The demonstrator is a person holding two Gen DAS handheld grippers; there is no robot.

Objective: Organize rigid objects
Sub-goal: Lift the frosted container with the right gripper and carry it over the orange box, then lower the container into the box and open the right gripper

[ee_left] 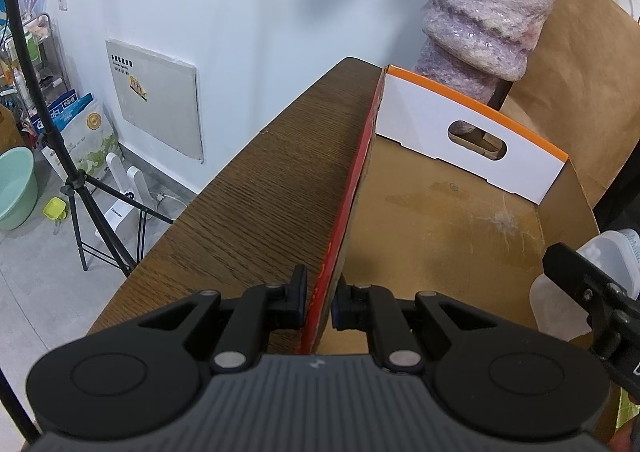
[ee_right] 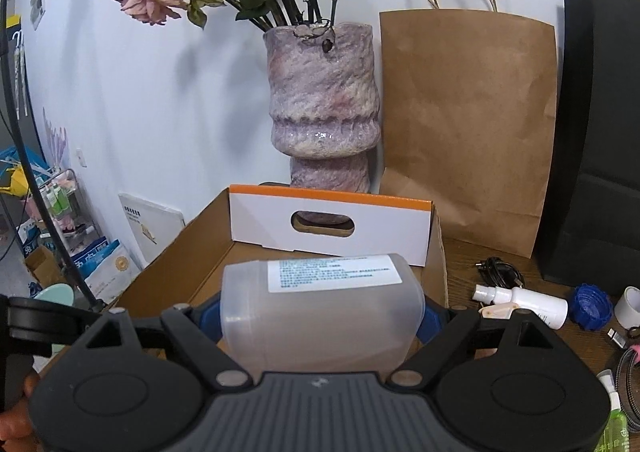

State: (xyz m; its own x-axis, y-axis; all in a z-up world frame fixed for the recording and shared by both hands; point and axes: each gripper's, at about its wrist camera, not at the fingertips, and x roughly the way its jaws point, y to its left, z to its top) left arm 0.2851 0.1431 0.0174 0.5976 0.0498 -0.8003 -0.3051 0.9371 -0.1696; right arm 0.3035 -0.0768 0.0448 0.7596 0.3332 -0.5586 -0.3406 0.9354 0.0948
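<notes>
A shallow cardboard box with a red outer wall and a white, orange-edged end panel sits on the wooden table. My left gripper is shut on the box's left wall. My right gripper is shut on a translucent plastic jug with a white label, held on its side over the box's near end. The jug and right gripper also show at the right edge of the left wrist view.
A purple vase with dried flowers, a brown paper bag and a black bag stand behind the box. A white spray bottle, blue cap, tape roll and cables lie at the right. A tripod stands left of the table.
</notes>
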